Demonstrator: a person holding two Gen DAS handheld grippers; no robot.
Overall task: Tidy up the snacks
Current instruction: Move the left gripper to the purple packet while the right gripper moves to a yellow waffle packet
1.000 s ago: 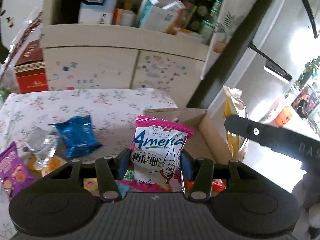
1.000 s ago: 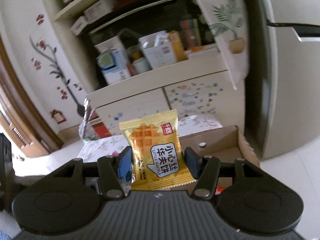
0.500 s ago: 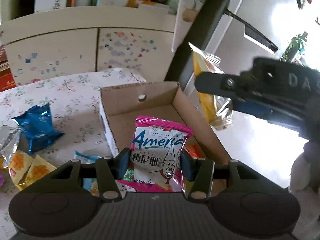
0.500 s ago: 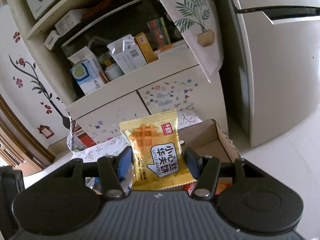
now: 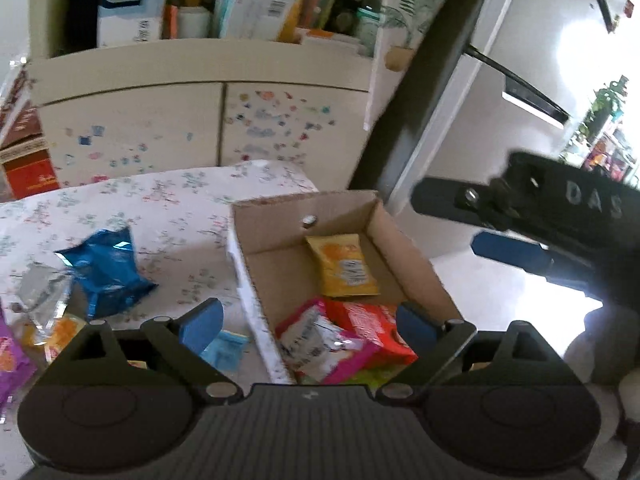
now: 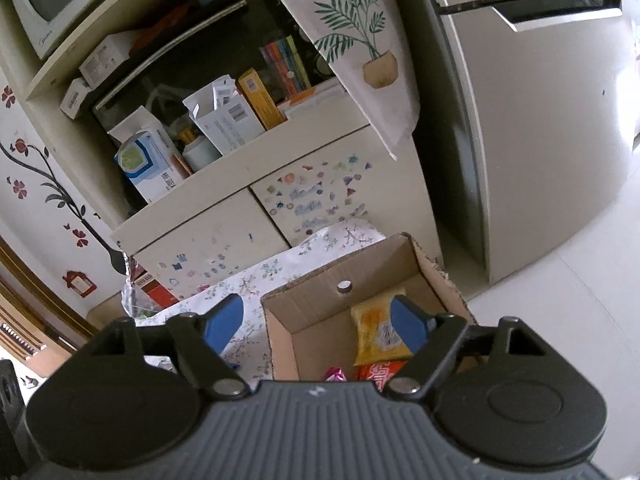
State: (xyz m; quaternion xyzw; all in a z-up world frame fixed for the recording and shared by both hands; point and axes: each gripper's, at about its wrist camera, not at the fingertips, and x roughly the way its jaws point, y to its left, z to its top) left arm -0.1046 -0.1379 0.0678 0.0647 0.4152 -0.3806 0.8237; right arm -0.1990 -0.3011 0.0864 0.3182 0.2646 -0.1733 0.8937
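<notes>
A: Left gripper (image 5: pixel 310 322)?
B: Fingers (image 5: pixel 204 322) spread wide and opening, nothing pinched. It tilts down over the near end of the cardboard box (image 5: pixel 416 264).

A: Right gripper (image 6: pixel 320 322)?
B: Seen from its own camera, also opening, nothing gripped. In the left view it comes in from the right, above the box's right wall, black with blue pads, partly cut off by the frame edge.

A: Snacks in the box?
B: Yellow waffle packet (image 5: pixel 342 266) lies flat toward the far end, long axis running near to far, top edge toward the far wall. In the right view one blue pad covers part of it. Pink-and-white packet (image 5: pixel 316 340) sits crumpled at the near end, tilted, face partly turned; print is blurred. Red packet (image 5: pixel 374 330) touches it on the right, partly behind the left gripper's right pad. Something green under them, can't tell what.

A: Outside the box?
B: Box stands at the right of the flowered counter (image 5: pixel 160 216). Blue foil packet (image 5: pixel 106 272) lies left, well apart from the box. A clear wrapper and a purple packet sit at the far left edge, cut off. Light blue packet (image 5: pixel 224 350) just beside the box's left wall, half hidden by the gripper.
</notes>
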